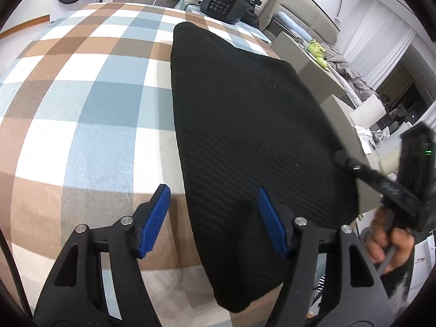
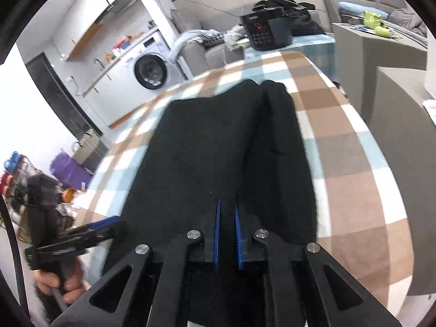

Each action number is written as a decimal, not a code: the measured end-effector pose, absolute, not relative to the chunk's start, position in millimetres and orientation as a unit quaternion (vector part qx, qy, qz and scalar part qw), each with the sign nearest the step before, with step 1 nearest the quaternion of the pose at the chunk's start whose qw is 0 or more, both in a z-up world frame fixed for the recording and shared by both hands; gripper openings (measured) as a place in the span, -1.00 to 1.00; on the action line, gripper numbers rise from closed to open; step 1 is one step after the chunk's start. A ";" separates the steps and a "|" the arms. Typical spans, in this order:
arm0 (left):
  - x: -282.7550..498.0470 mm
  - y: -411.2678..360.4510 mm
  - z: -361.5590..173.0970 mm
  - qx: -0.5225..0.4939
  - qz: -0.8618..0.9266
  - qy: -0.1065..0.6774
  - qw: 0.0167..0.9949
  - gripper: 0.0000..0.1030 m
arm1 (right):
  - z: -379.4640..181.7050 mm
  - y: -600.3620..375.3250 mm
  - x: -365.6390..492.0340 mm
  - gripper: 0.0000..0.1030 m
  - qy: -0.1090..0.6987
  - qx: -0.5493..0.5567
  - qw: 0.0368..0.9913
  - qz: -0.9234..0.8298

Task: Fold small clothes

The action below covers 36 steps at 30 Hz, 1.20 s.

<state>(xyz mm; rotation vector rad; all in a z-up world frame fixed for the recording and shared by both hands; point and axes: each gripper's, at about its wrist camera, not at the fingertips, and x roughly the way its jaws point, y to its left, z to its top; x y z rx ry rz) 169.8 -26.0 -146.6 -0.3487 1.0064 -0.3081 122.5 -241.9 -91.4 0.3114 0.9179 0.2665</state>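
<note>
A black ribbed knit garment (image 1: 245, 125) lies on the checked tablecloth (image 1: 81, 103). My left gripper (image 1: 214, 193) is open, low over the garment's near left edge; one blue pad (image 1: 160, 212) is over the cloth, the other (image 1: 269, 218) over the garment. In the right wrist view the garment (image 2: 218, 141) lies lengthwise with a fold along its right side. My right gripper (image 2: 227, 207) has its blue pads nearly together over the garment's near edge; whether fabric is pinched between them is unclear. The right gripper (image 1: 343, 160) also shows at the garment's right edge in the left wrist view.
A black rice cooker (image 1: 226, 1) stands at the table's far end, also in the right wrist view (image 2: 267, 31). Grey boxes (image 2: 381, 54) stand right of the table. A washing machine (image 2: 151, 72) is far left. The other hand-held gripper (image 2: 81, 234) shows at lower left.
</note>
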 end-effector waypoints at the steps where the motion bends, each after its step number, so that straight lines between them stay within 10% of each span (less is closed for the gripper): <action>1: 168.5 -25.5 -148.0 -0.171 -0.149 0.480 0.847 0.15 | -101.4 -242.3 126.8 -0.82 0.460 0.143 0.869 0.112; 9: 155.3 -23.9 -154.4 -0.192 -0.157 0.491 0.835 -0.01 | -104.1 -249.2 89.2 -0.61 0.475 0.170 0.851 0.147; 18: 144.5 -29.2 -154.2 -0.194 -0.175 0.501 0.825 -0.02 | -108.1 -250.2 74.2 -0.89 0.469 0.139 0.866 0.103; 22: 145.7 -30.6 -154.3 -0.197 -0.174 0.499 0.826 -0.03 | -98.9 -257.7 71.1 -0.53 0.448 0.168 0.871 0.108; 25: 149.1 -33.6 -154.8 -0.197 -0.176 0.494 0.828 -0.42 | -94.4 -271.9 69.6 -0.13 0.436 0.174 0.879 0.081; 29: 153.0 -35.1 -154.6 -0.195 -0.173 0.483 0.836 -0.76 | -109.5 -288.7 75.3 -0.13 0.468 0.203 0.858 0.066; 36: 153.3 -28.5 -156.1 -0.206 -0.169 0.478 0.837 -0.79 | -97.1 -295.4 66.4 -0.12 0.451 0.238 0.856 0.086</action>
